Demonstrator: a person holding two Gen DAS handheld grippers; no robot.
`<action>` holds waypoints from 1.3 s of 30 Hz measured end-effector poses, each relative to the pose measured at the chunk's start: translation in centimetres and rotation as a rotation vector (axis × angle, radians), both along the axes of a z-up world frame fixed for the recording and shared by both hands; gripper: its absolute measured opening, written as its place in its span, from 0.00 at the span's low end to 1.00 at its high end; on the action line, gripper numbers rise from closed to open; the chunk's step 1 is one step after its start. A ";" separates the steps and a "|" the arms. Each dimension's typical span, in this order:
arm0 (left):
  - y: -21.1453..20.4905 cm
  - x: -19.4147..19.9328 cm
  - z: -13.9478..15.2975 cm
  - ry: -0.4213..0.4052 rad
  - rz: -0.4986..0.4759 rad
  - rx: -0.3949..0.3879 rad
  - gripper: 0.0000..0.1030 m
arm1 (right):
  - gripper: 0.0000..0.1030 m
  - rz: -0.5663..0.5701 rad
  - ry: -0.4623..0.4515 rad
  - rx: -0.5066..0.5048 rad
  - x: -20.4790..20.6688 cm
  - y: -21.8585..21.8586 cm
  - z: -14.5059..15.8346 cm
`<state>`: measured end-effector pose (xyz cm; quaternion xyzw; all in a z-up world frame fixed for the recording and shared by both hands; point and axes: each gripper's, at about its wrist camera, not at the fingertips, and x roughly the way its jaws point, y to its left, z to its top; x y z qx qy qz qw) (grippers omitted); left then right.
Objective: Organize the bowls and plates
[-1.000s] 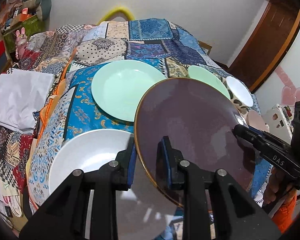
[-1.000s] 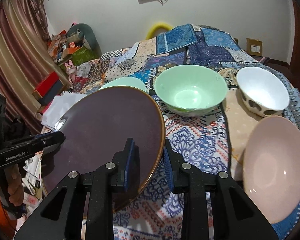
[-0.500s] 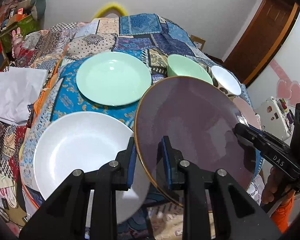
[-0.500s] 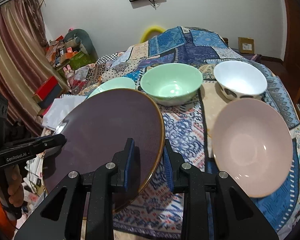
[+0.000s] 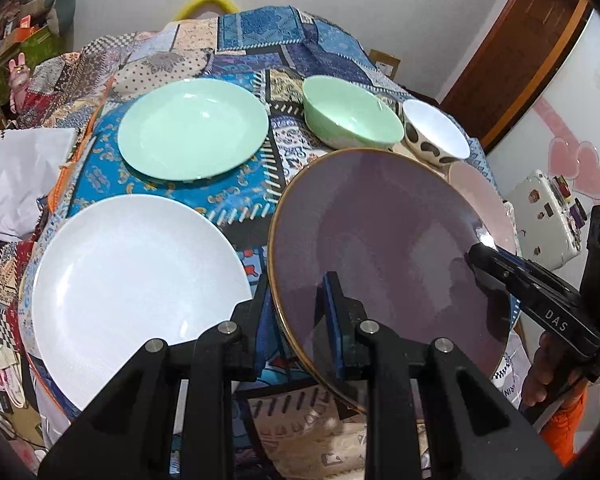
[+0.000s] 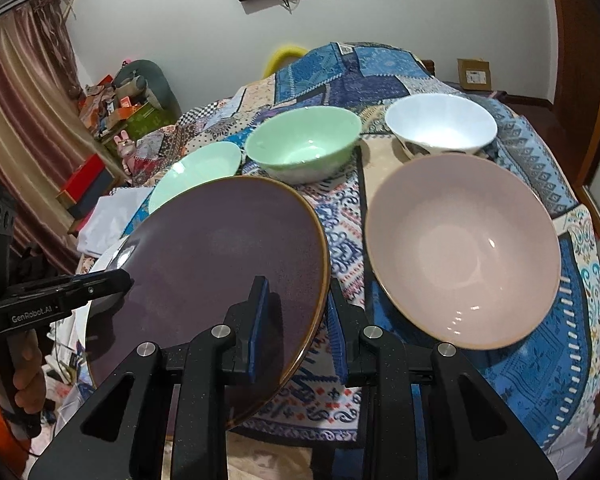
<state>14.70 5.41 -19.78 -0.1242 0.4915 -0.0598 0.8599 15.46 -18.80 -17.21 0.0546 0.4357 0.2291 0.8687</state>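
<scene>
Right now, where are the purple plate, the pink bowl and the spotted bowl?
purple plate [image 6: 219,264], right wrist view, middle of its face.
pink bowl [image 6: 460,248], right wrist view, inside bottom.
spotted bowl [image 5: 424,142], left wrist view, outer wall.

Legible markings, placed against the dark purple plate [image 5: 388,248]: "DAS" in white on the black right tool [image 5: 484,257] gripping its right rim; "GenRobot.AI" in white on the black left tool [image 6: 115,280] at its left rim; nothing else reads clearly
</scene>
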 end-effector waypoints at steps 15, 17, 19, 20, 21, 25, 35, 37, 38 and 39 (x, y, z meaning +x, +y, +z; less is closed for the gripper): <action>-0.8 1.8 -3.3 0.080 -0.010 -0.005 0.23 | 0.25 -0.020 0.061 -0.014 0.9 -0.6 -2.6; -0.8 2.1 -3.7 0.089 -0.011 -0.005 0.23 | 0.25 -0.021 0.064 -0.023 0.9 -0.5 -2.8; -0.8 2.4 -4.1 0.097 -0.010 -0.003 0.23 | 0.25 -0.022 0.068 -0.027 1.1 -0.5 -3.1; -0.8 2.5 -4.2 0.099 -0.009 -0.004 0.23 | 0.25 -0.022 0.070 -0.028 1.2 -0.6 -3.2; -0.8 2.6 -4.3 0.103 -0.009 -0.004 0.23 | 0.25 -0.023 0.072 -0.030 1.3 -0.6 -3.3; -0.7 3.0 -4.9 0.117 -0.005 -0.006 0.23 | 0.25 -0.031 0.080 -0.042 1.4 -0.5 -3.8; -0.9 3.5 -5.7 0.141 -0.014 -0.008 0.23 | 0.27 -0.031 0.066 -0.103 1.3 0.0 -4.2; -0.7 3.6 -5.8 0.149 -0.007 -0.025 0.23 | 0.27 -0.033 0.073 -0.100 1.3 -0.1 -4.2; -0.6 3.6 -5.8 0.150 -0.004 -0.031 0.23 | 0.27 -0.035 0.077 -0.099 1.3 -0.3 -4.1; -0.6 3.6 -5.8 0.153 -0.003 -0.036 0.23 | 0.27 -0.035 0.079 -0.098 1.3 -0.2 -4.1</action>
